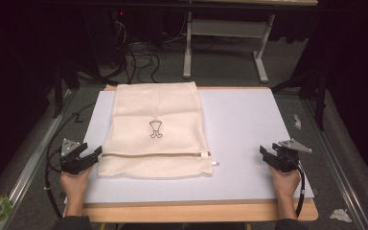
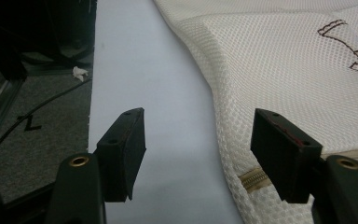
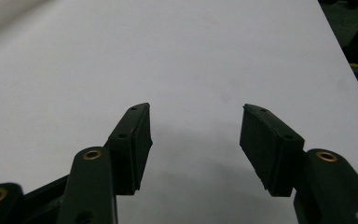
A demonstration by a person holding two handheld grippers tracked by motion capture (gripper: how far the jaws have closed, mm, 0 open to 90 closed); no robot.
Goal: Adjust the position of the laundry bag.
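In the high view, a cream mesh bag (image 1: 155, 129) lay flat on a white board (image 1: 249, 143) left of centre, its long side running up the frame. A small dark emblem (image 1: 155, 129) sat at its middle. A zip (image 1: 155, 154) ran across the bag near its lower edge, with the pull at its right end.

The left gripper (image 1: 92, 155) stood at the lower left of that frame, just beside the bag's lower left corner, held by a hand (image 1: 74, 184). Its jaws were wide apart and held nothing. In the left gripper view (image 2: 198, 140), the left jaw hung over bare board, the right jaw over the mesh edge near the zip end (image 2: 249, 179); whether that jaw touched the fabric could not be told.

The right gripper (image 1: 266, 154) stood at the lower right of the high view, well apart from the bag, held by the other hand (image 1: 287, 184). In the right gripper view (image 3: 196, 140), its jaws were wide apart over bare board, holding nothing.
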